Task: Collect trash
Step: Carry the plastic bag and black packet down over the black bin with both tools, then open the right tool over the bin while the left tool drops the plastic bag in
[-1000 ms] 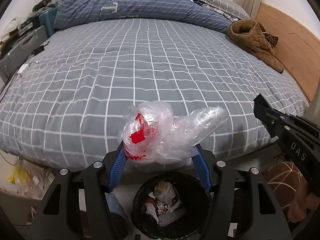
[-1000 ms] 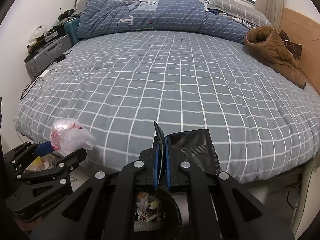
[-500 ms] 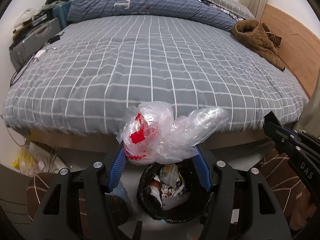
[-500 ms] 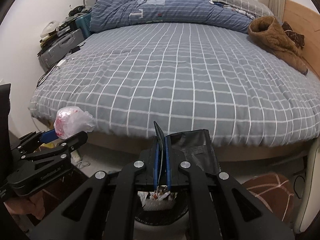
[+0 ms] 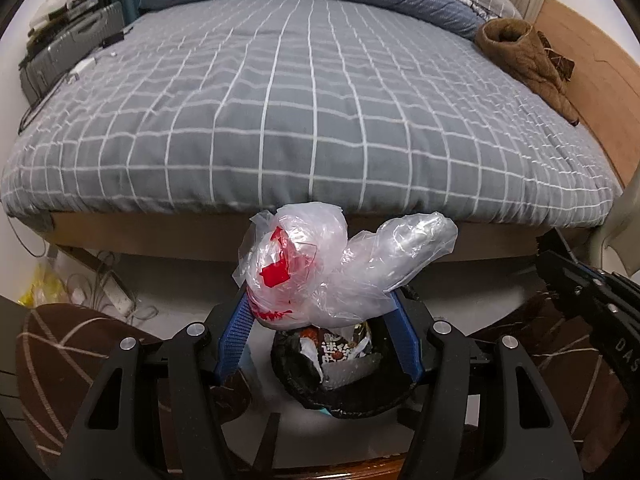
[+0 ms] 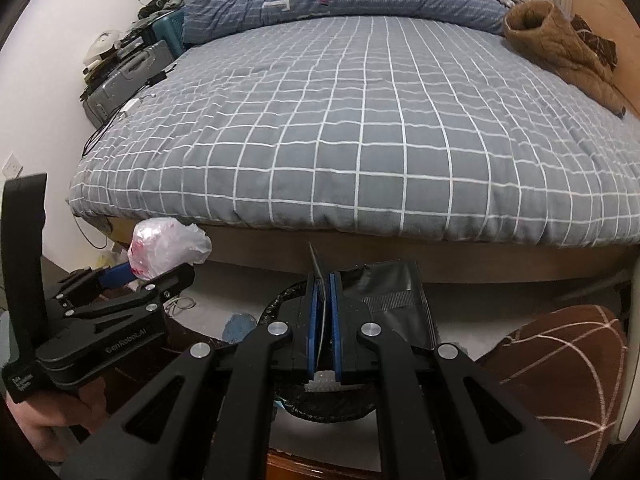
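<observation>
My left gripper [image 5: 320, 300] is shut on a crumpled clear plastic bag [image 5: 316, 268] with red print, held between the blue pads. Directly below it on the floor stands a black trash bin [image 5: 352, 410] with wrappers inside. In the right wrist view my right gripper [image 6: 323, 280] is shut on a flat black pouch [image 6: 392, 292] that sticks out to the right, above the bin rim [image 6: 280, 300]. The left gripper [image 6: 132, 276] and its plastic bag [image 6: 164, 246] appear at the left there. The right gripper's tip [image 5: 560, 264] shows at the right edge of the left wrist view.
A bed with a grey checked cover [image 5: 300, 100] fills the background, its edge just beyond the bin. A brown jacket [image 5: 528, 52] lies at its far right. Brown patterned cushions [image 5: 60, 344] [image 6: 560, 352] flank the bin. Cables and a power strip [image 5: 116, 288] lie under the bed.
Both grippers have drawn back from over the bed and sunk toward the floor. The bin shows more fully beneath them. Both grips are unchanged.
</observation>
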`<state>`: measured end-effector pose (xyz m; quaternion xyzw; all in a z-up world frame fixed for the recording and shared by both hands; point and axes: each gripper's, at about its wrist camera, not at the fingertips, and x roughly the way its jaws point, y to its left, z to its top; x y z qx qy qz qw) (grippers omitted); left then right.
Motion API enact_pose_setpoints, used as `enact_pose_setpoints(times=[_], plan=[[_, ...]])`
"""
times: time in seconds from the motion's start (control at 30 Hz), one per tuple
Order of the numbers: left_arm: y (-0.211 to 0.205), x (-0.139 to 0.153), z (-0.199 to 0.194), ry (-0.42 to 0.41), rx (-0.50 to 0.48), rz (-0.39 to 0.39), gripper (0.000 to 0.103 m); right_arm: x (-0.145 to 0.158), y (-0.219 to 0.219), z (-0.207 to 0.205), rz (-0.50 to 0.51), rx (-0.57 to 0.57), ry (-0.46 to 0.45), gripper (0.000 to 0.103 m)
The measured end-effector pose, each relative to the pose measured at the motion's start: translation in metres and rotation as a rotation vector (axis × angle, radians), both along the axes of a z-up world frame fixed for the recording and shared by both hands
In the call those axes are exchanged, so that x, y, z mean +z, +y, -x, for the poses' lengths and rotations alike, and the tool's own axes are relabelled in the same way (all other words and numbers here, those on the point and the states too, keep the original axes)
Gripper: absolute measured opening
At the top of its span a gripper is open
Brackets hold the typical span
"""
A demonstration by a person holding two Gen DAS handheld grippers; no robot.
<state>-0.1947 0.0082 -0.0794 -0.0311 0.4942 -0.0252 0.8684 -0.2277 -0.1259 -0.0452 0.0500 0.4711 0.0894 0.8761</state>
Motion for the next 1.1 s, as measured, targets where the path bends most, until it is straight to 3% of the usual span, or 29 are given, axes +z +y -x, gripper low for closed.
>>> enact_pose_setpoints(times=[0.7, 1.1], plan=[[0.0, -0.093, -0.045, 0.168, -0.011, 0.005, 0.06, -0.123, 0.024, -0.043, 0.077, 0.033, 0.225, 0.006], [0.008, -0.125, -0.064, 0.228, 0.018, -0.01, 0.06, -0.163, 0.043, -0.061, 0.078, 0.084, 0.335, 0.01]])
